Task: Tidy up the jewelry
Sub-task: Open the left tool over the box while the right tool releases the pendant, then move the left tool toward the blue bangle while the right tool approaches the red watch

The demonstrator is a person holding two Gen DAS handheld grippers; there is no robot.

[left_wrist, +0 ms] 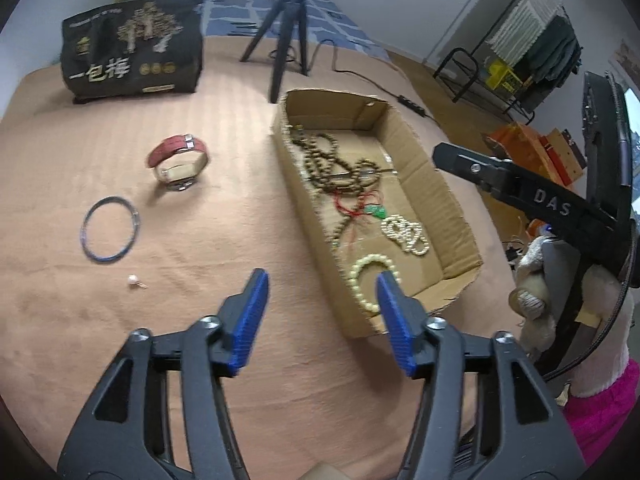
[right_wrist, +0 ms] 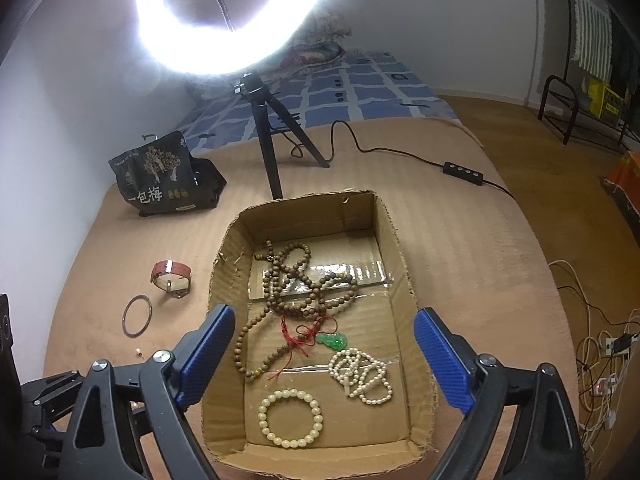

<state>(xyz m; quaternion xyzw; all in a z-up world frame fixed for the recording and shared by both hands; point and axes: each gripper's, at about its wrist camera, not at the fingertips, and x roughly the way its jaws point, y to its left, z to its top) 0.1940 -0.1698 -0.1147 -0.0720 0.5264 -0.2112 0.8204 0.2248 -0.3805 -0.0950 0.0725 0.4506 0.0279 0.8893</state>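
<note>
The left gripper stands with its blue pads apart and nothing between them, hovering over the tan bedcover just left of the cardboard box. The right gripper is spread wide, also empty, its two pads straddling the near half of the box from above.

On the cover at the left lie three loose pieces. Nearest is one small pearl earring, white with a short metal stem. Just beyond it lies one thin dark bangle, a plain hoop lying flat. Farther off stands one watch with a red strap, resting on its side with the strap closed in a loop.

To the right, the box holds five pieces. At its far end one long string of brown wooden beads lies in loose coils, trailing toward the near left wall. In the middle sits one green pendant on a tangled red cord. Right of that is one bunched strand of small white pearls. Nearest lies one cream bead bracelet, a round open ring, flat on the box floor.

Beyond the box stand one black tripod and, far left, one dark printed bag.
</note>
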